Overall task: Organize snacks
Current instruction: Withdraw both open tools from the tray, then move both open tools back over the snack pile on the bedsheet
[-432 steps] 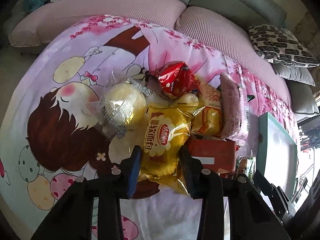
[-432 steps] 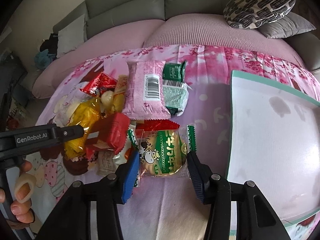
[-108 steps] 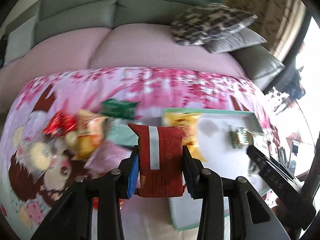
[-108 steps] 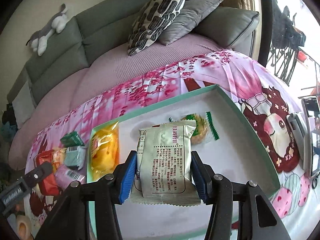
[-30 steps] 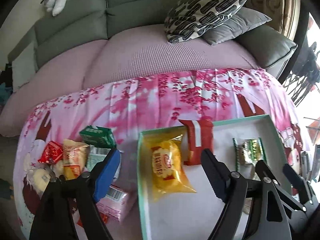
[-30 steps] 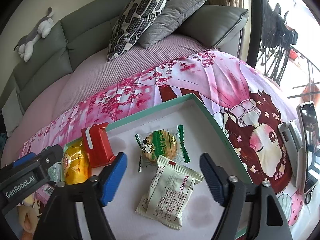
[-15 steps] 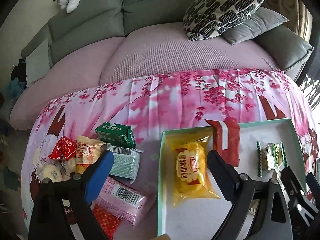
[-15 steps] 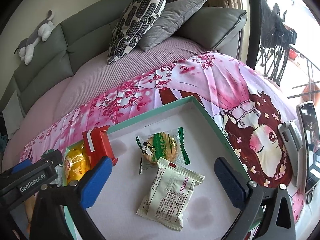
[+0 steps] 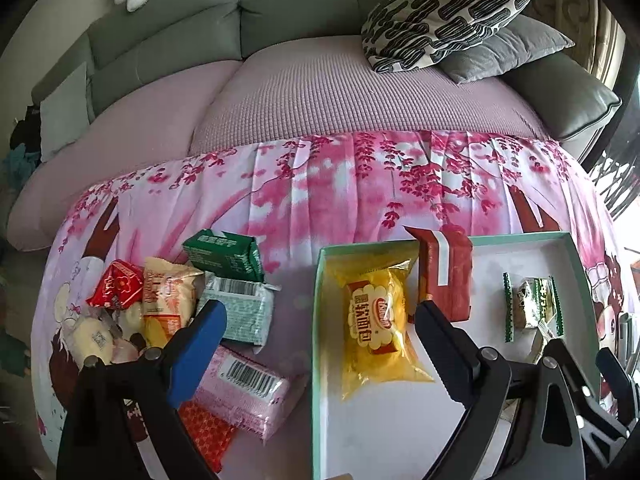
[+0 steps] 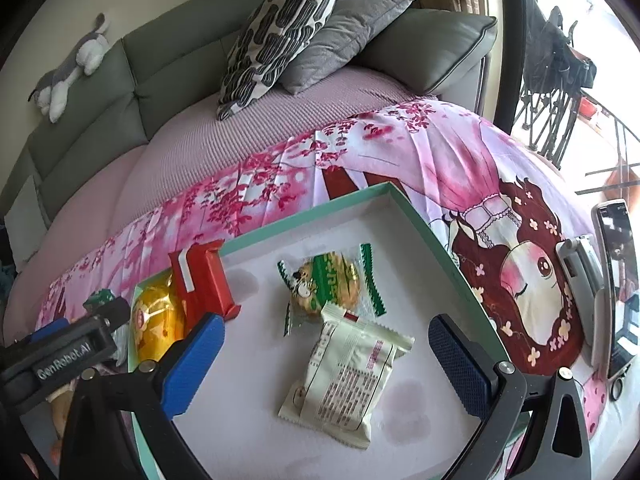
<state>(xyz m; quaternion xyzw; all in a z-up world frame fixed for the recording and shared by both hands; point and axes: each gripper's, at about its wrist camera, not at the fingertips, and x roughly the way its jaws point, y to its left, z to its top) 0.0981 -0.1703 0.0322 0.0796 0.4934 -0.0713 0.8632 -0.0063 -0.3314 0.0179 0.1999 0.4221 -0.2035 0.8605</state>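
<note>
Both my grippers hang over the snack area, jaws spread wide, nothing between the pads. My left gripper [image 9: 320, 332] sits above the near-left edge of the tray [image 9: 520, 236], blue left pad over the loose pile, right finger over the tray floor; the jaws straddle the yellow bread pack [image 9: 374, 322] without touching it. My right gripper [image 10: 332, 354] is over the middle of the tray, with the white snack packet [image 10: 348, 376] lying flat between the pads, not pinched. Tray is teal-rimmed with a white inside, resting on the pink cartoon blanket [image 9: 320, 184] spread over the sofa [image 9: 320, 92]. Inside the tray: yellow bread pack at the left end, red packet [image 9: 444, 272] just right of it and leaning on the far rim, green cookie pack [image 10: 332, 284] further right, white snack packet just in front of the cookie, touching or slightly overlapping it. Outside the tray, left on the blanket, still loose: dark green pack [image 9: 224, 256], pale green pack [image 9: 240, 308] in front of it, pink barcode pack [image 9: 244, 388], small red pouch [image 9: 116, 290], orange-cream bag [image 9: 166, 292], clear-wrapped buns [image 9: 94, 340], red patterned packet [image 9: 204, 432] partly under the pink one. Phone [image 10: 618, 284] lies on the blanket right of the tray.
</note>
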